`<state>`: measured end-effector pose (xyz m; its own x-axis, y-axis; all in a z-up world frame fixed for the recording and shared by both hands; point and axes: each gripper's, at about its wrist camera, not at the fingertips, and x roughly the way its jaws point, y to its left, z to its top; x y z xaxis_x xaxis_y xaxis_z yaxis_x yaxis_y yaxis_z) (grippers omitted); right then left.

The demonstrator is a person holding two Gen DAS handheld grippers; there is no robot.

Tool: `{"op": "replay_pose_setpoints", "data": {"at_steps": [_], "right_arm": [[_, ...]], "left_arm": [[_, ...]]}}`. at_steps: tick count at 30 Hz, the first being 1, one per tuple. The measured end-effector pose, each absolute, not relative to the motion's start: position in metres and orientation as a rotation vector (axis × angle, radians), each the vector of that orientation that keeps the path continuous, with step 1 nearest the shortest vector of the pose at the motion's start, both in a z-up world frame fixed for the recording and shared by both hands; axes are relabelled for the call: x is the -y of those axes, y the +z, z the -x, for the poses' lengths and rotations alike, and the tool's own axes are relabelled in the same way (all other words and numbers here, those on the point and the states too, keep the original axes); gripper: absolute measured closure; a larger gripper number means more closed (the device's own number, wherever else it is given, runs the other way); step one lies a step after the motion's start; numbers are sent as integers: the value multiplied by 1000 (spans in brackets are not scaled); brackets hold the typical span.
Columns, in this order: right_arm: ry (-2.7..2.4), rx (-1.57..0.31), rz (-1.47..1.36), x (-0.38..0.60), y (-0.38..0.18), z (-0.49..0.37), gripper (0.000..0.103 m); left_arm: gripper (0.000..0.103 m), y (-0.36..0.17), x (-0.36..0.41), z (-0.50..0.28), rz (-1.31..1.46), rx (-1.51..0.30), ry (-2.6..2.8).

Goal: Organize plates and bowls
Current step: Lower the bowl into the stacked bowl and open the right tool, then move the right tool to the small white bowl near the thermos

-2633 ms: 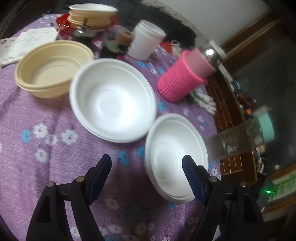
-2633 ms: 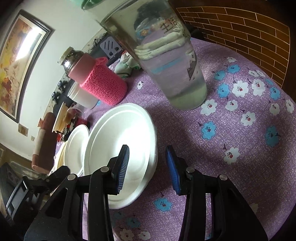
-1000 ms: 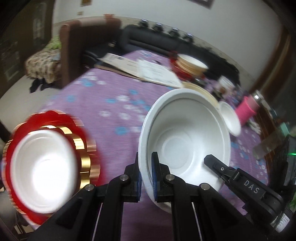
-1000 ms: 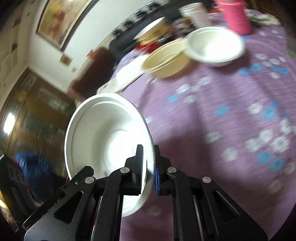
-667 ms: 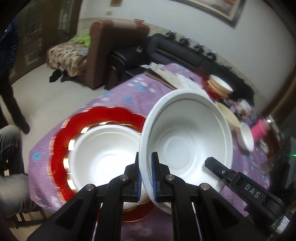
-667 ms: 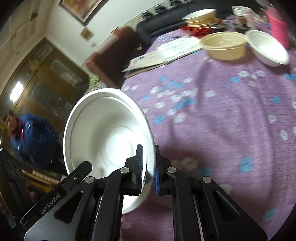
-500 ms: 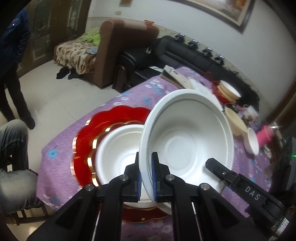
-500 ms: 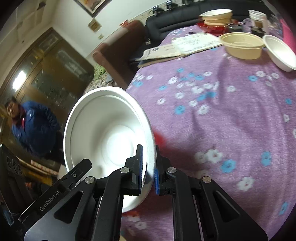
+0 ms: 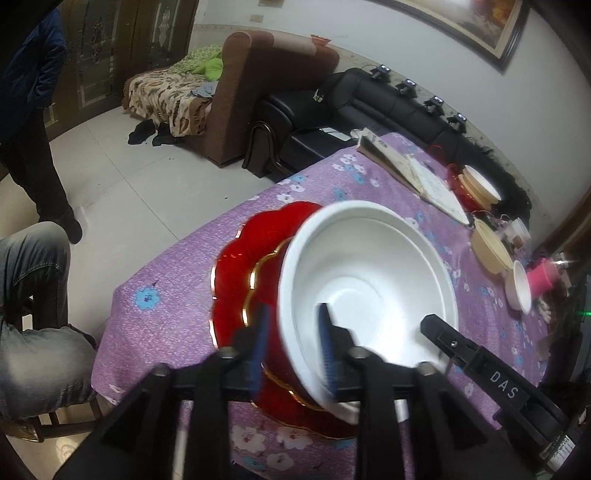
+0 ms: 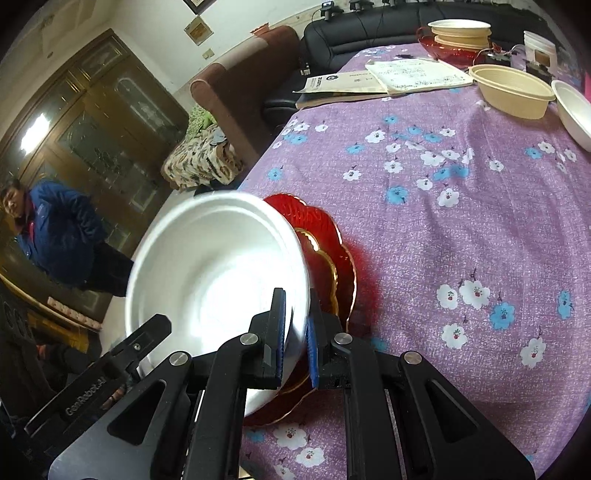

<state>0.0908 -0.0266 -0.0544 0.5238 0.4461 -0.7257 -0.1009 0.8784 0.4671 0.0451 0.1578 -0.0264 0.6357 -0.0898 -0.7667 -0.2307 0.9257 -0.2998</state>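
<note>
We see pale tiled floor (image 9: 122,184), white wall (image 9: 351,33) with dark-framed painting (image 9: 476,22). Brown armchair (image 9: 258,85) stands by black leather sofa (image 9: 369,99); patterned blanket (image 9: 166,92) and green cloth (image 9: 207,64) lie on seat beside armchair. Dark clothes (image 9: 151,134) on floor near it. Dark wooden cabinet with glass doors (image 10: 99,122) fills left side, bright light reflected in pane (image 10: 33,136). Purple floral tablecloth (image 10: 461,206) covers surface.
</note>
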Motion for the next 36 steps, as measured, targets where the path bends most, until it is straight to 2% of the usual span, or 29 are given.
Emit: {"op": "replay_pose_setpoints", "data": {"at_steps": [1, 2, 10, 14, 15, 23, 29, 36], "right_arm": [[334, -969, -393, 26, -55, -91, 93], [333, -974, -393, 26, -56, -91, 93], [364, -965, -479, 45, -54, -90, 92], [354, -926, -550, 67, -52, -91, 75], [348, -919, -568, 72, -53, -91, 74], [237, -906, -629, 130, -66, -103, 74], [145, -886, -679, 198, -68, -113, 74], [53, -832, -765, 290, -58, -129, 74]], "left_arm": [[49, -27, -158, -45, 384, -885, 83], [46, -26, -158, -44, 368, -882, 87], [46, -13, -178, -32, 387, -818, 150], [45, 3, -176, -26, 413, -743, 170], [44, 6, -171, -25, 404, -727, 167], [35, 24, -69, -44, 246, -727, -36], [35, 13, 11, -83, 173, -836, -194], [35, 9, 71, -141, 192, -925, -248]]}}
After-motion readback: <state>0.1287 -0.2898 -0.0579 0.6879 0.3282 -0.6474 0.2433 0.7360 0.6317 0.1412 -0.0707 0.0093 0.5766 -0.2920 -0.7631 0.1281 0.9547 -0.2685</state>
